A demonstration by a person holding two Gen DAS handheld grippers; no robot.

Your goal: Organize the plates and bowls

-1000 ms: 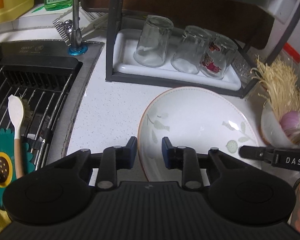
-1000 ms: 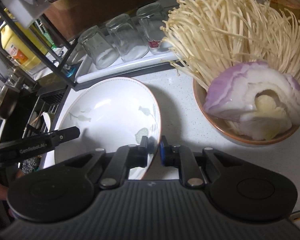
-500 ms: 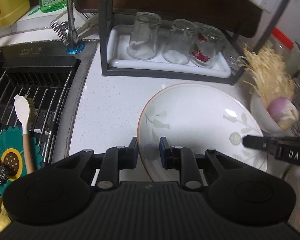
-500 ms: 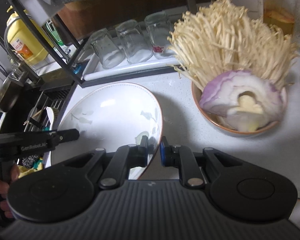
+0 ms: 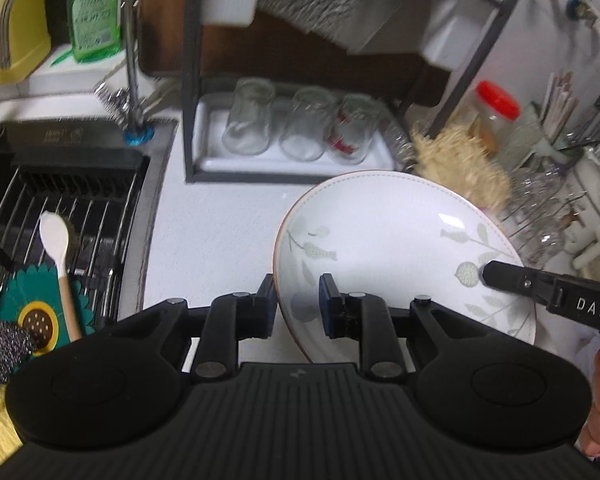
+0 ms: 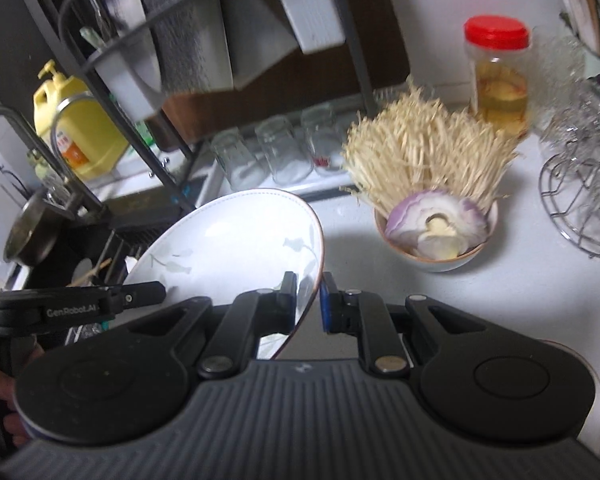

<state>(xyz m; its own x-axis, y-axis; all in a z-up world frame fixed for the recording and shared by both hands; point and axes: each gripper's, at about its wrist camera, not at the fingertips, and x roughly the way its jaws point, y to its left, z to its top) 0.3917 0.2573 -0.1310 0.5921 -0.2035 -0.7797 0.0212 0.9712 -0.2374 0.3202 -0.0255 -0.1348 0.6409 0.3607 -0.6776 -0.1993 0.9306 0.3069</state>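
Both the left gripper and right gripper clamp the plate; only the right view shows the onion bowl (beside it).

White letters "DAS" stand on the black arm of the right gripper at the near right. "GenRobot.AI" stands on the black arm of the left gripper at the near left. The labels on the green dish-soap bottle and the yellow jug, both far left, are too blurred to read.
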